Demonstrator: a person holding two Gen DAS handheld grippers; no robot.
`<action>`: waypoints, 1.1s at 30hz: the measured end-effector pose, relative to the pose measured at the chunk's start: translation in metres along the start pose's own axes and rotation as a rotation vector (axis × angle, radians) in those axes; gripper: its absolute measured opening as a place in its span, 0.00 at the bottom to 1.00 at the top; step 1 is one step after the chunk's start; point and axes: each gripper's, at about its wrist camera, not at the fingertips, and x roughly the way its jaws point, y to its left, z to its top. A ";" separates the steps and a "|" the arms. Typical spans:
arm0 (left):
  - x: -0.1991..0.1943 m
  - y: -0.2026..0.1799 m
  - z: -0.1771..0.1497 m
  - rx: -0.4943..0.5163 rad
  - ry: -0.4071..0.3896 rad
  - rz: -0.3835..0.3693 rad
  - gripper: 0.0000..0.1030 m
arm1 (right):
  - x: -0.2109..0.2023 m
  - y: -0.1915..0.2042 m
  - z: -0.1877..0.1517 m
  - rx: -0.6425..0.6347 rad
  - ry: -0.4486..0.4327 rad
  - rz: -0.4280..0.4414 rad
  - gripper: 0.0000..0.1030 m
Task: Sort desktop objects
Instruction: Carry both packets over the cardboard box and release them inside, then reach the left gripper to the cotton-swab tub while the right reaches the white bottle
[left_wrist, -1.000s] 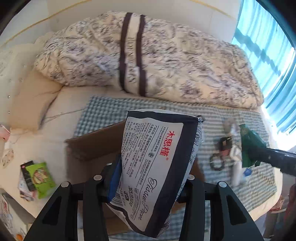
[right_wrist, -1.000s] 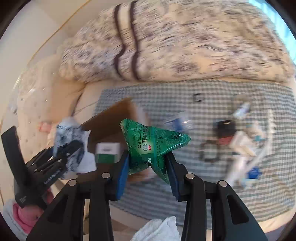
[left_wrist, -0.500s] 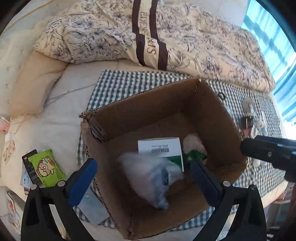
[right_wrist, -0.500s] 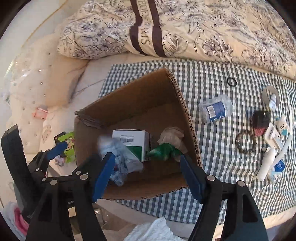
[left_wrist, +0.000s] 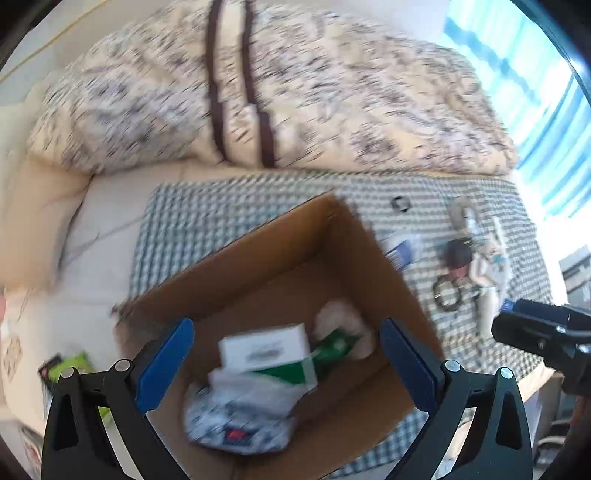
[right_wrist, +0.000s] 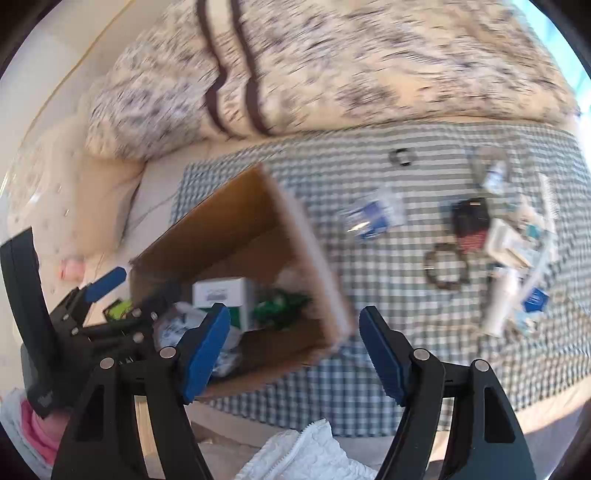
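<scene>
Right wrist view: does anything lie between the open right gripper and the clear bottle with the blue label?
Nothing visible does. Only bare green-checked cloth separates the right gripper from the clear blue-labelled bottle; the brown cardboard box sits off to the left.

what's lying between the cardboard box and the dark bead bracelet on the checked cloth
A small clear bottle with a blue label lies on the checked cloth between the cardboard box and the bead bracelet, clearest in the right wrist view.
</scene>
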 end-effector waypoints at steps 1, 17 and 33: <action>0.000 -0.011 0.006 0.019 -0.008 -0.014 1.00 | -0.008 -0.012 -0.001 0.026 -0.014 -0.010 0.70; 0.102 -0.178 0.029 0.259 0.052 -0.012 1.00 | -0.011 -0.206 -0.039 0.310 0.001 -0.099 0.70; 0.189 -0.212 0.068 0.391 0.215 0.029 1.00 | 0.089 -0.257 -0.030 0.375 0.131 -0.082 0.70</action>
